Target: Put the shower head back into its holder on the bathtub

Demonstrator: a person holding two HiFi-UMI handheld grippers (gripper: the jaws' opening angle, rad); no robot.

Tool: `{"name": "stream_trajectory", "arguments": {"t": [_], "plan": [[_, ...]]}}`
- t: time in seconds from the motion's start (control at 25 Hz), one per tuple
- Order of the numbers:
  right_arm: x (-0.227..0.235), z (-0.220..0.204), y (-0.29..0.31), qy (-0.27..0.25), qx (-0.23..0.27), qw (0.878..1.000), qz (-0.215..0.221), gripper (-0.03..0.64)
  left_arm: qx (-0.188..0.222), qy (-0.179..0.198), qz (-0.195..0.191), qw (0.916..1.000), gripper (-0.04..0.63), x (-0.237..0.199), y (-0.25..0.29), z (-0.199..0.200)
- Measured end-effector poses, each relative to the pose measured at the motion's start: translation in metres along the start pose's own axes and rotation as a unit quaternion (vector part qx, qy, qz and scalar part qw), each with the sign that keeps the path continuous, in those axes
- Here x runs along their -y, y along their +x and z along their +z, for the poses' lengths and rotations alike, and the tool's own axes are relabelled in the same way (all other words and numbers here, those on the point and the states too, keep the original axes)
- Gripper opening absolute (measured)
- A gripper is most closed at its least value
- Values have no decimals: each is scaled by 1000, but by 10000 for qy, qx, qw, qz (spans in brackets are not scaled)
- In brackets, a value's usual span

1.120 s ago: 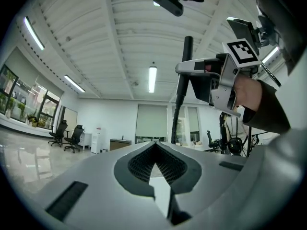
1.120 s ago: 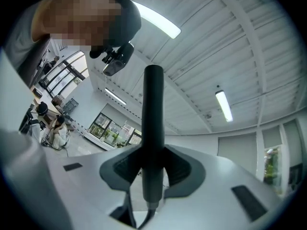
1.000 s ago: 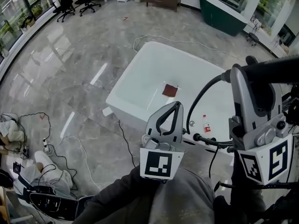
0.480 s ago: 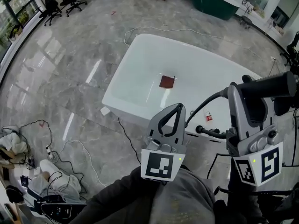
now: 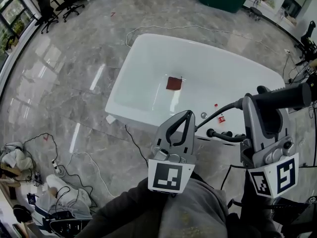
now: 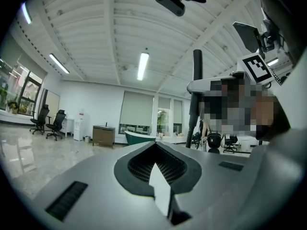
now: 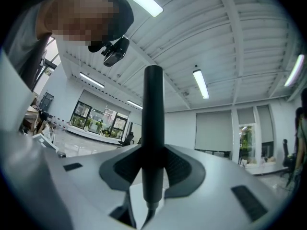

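Observation:
In the head view the white bathtub (image 5: 148,58) lies ahead on the grey floor. My right gripper (image 5: 258,101) is shut on the black shower head (image 5: 283,96), which lies level and points right. Its black hose (image 5: 221,111) curves down to the black fitting (image 5: 218,134) on the tub's near rim. The right gripper view has the shower head (image 7: 153,104) standing upright between the shut pads of my right gripper (image 7: 153,153). My left gripper (image 5: 186,114) hangs shut and holds nothing, just left of the fitting. In the left gripper view my left gripper (image 6: 156,150) shows its jaws meeting.
A dark red cloth (image 5: 174,83) lies inside the tub. A small red-and-white bottle (image 5: 221,118) and a round knob (image 5: 203,115) sit on the near rim. Cables and gear (image 5: 54,170) litter the floor at the left. Office chairs (image 5: 54,4) stand far left.
Both grippers have sunk toward the tub's near rim, the right one more, carrying the shower head. The head view has shifted, so more of the tub shows.

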State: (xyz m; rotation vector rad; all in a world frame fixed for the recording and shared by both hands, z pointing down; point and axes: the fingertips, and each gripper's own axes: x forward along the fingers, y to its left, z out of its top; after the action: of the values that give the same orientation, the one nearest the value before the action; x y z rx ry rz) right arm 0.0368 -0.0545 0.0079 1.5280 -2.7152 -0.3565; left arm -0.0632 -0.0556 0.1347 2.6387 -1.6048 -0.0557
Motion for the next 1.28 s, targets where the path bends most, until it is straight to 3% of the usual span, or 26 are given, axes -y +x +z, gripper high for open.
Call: {"name": "stream_trajectory", "arguments": {"t": [0.56, 1.28], "plan": [[-26, -57, -13, 281, -509, 9979, 285, 138, -190, -85, -57, 9998, 3, 7, 13, -11], [-23, -113, -17, 671, -750, 9947, 197, 138, -394, -21, -41, 9992, 3, 16, 15, -30]]}}
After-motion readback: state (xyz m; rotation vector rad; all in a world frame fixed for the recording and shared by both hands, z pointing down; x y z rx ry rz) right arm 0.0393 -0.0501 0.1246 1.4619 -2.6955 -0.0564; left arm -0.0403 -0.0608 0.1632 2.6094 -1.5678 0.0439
